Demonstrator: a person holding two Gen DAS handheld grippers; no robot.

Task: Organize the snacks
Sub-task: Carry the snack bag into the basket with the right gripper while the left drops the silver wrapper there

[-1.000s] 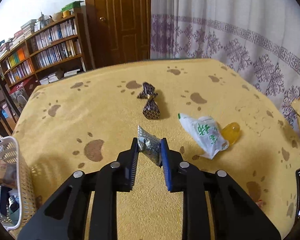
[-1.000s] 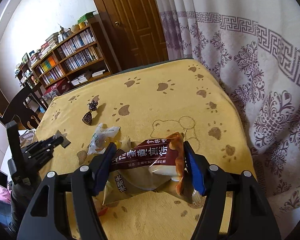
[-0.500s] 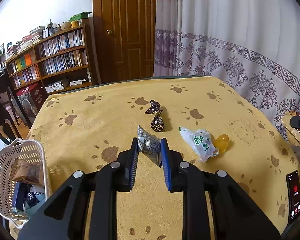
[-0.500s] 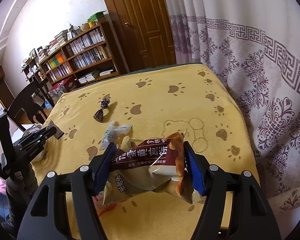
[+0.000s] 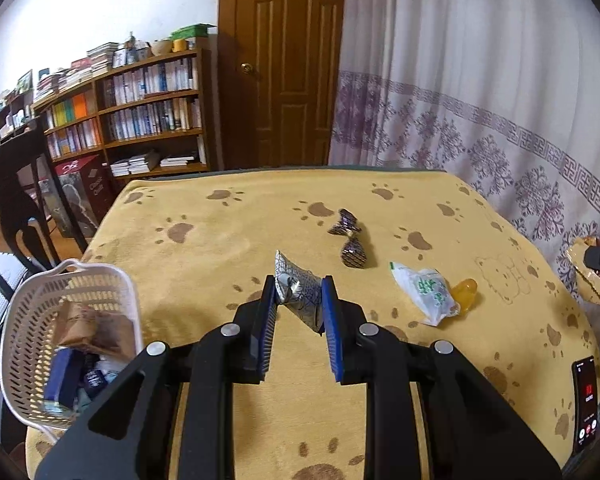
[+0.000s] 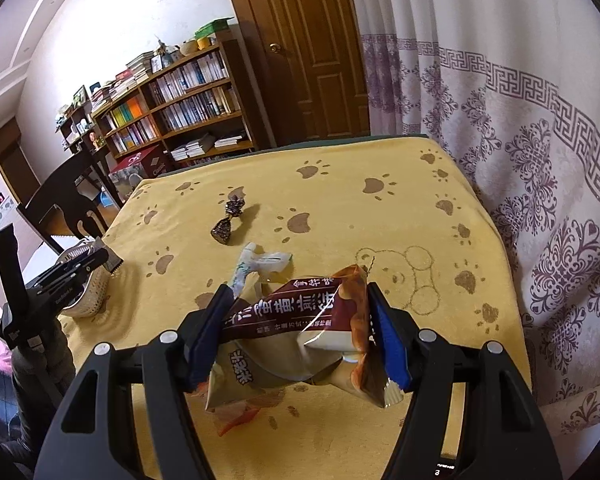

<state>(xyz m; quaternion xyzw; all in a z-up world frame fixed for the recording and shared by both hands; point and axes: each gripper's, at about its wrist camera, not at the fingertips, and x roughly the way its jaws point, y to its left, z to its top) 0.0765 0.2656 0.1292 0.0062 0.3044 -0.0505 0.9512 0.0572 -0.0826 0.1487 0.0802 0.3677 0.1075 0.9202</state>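
Since a second ago the left gripper has lifted and pulled back, so the white basket at the table's left edge now shows far more of itself. Its jaws are pinched narrow on a small silver packet, held above the yellow paw-print cloth.

The right gripper is clamped on a brown snack bag, also up off the cloth, with another beige packet under it; whether that one is gripped too is hard to say.

A bit further out lie a white-and-green pouch touching a yellow jelly cup, then a dark twisted candy wrapper near the middle. The basket already holds a brown pack and some blue ones. A phone sits at the right edge. Behind are a bookshelf and a door.
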